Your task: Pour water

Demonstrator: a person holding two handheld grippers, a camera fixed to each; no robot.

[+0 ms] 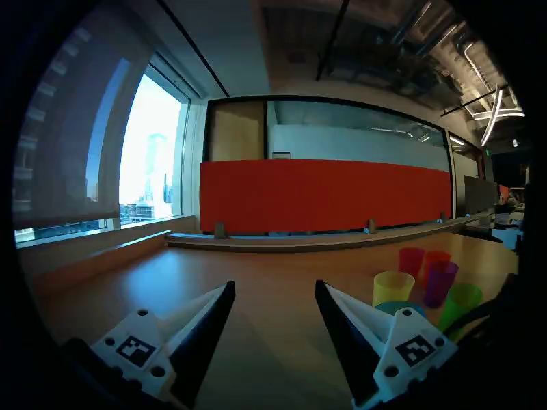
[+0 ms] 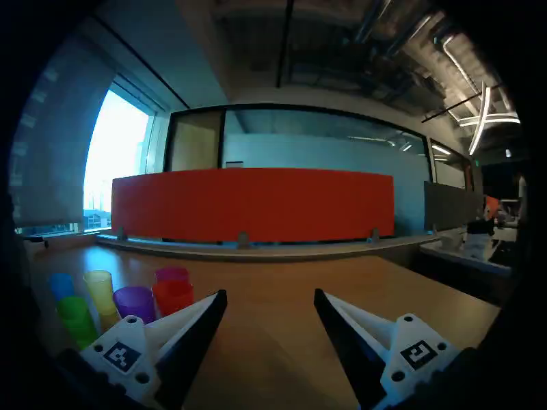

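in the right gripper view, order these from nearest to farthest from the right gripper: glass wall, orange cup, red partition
1. orange cup, just left of the right gripper
2. red partition, along the far edge of the table
3. glass wall, behind and above the partition

Smooth wood-look table (image 1: 273, 266), soft sheen where the window light lands. The cups (image 1: 439, 280) — translucent coloured plastic, glossy. On the left gripper (image 1: 275, 285), matt fingers with black faces and white shells, hard plastic by the look; the right gripper (image 2: 270, 294) looks the same. The red divider (image 2: 253, 205) — flat, matt.
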